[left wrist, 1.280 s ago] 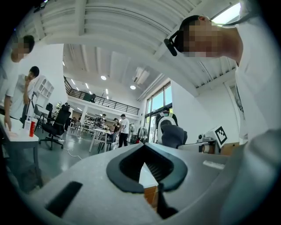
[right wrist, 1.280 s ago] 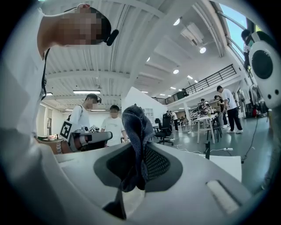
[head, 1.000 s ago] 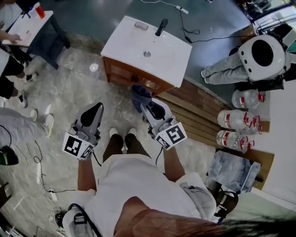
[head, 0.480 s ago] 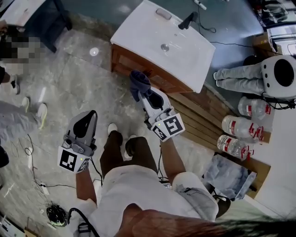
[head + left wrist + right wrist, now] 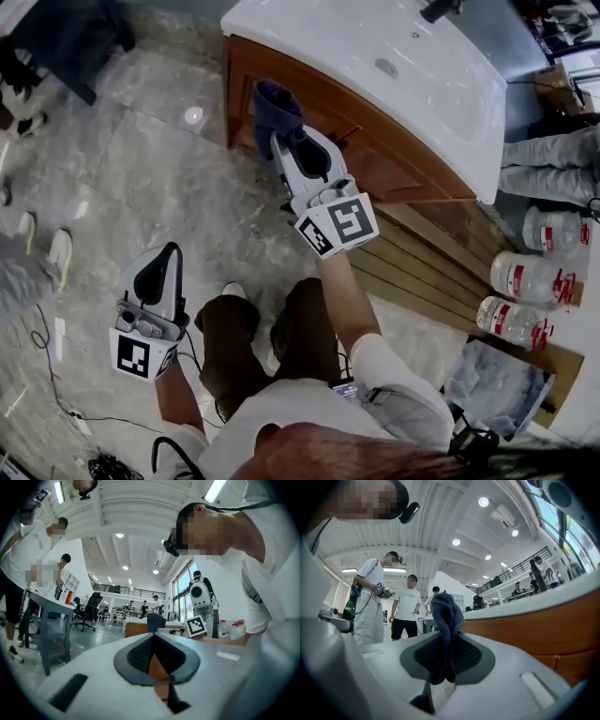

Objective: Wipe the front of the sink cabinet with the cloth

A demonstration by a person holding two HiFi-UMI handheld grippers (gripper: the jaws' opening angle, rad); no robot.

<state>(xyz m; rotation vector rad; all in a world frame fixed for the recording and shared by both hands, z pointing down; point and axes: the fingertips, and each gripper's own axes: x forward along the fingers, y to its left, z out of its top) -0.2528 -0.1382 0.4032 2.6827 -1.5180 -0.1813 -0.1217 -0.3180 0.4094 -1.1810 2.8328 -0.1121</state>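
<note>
Right gripper (image 5: 283, 139) risen to cabinet front (image 5: 375, 159), clamping cloth (image 5: 275, 108) bunched past tips; left gripper (image 5: 169, 253) closed, empty.

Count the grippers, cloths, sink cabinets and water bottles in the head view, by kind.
Grippers: 2, left gripper and right gripper
Cloth: 1
Sink cabinet: 1
Water bottles: 3
Total: 7

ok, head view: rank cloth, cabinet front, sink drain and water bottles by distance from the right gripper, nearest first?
1. Cloth: clamped in the right gripper, at its tip.
2. Cabinet front: directly beside the gripper, on its right.
3. Sink drain: higher up, past the cabinet's top edge.
4. Water bottles: far right side.
</note>
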